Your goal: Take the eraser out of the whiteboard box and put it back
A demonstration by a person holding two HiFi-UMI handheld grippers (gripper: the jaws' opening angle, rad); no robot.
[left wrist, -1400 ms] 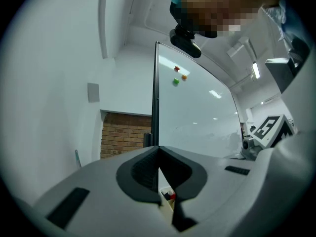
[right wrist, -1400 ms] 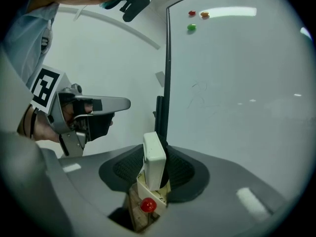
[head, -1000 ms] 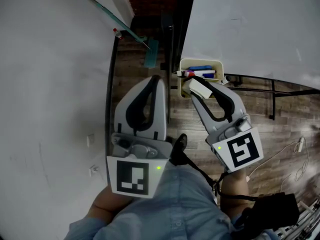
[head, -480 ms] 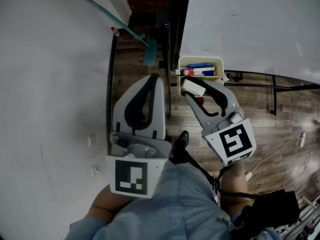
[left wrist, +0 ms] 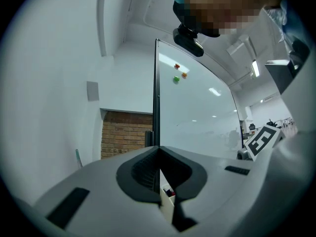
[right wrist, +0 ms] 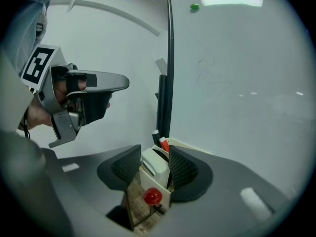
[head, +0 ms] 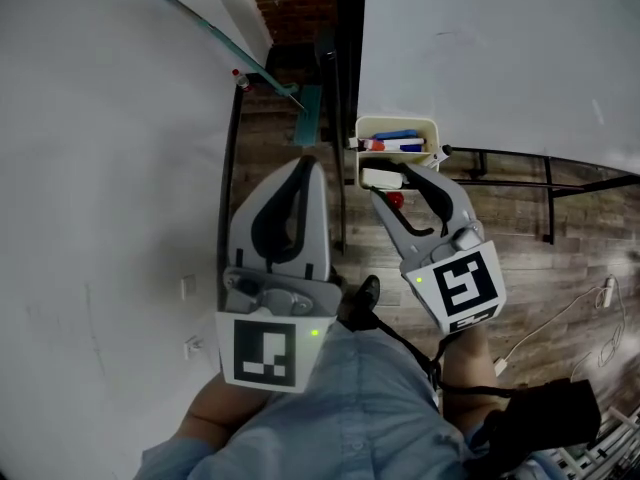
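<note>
The white eraser lies in the near end of the cream whiteboard box, which hangs on the whiteboard's lower edge and holds several markers. My right gripper straddles the eraser. Its jaws have just been opening, a gap shows at the left pad, and it now stands open around the eraser. My left gripper hangs to the left of the box, shut and with nothing in it.
A red knob sticks out of the box's front. The whiteboard rises behind it, with a black frame post at its left edge. A teal tool leans on the white wall. Wooden floor and a cable lie below.
The right gripper has shifted a little left with the eraser, which now sits lower in the box's near end. Its jaws have spread apart. The left gripper has stayed put.
</note>
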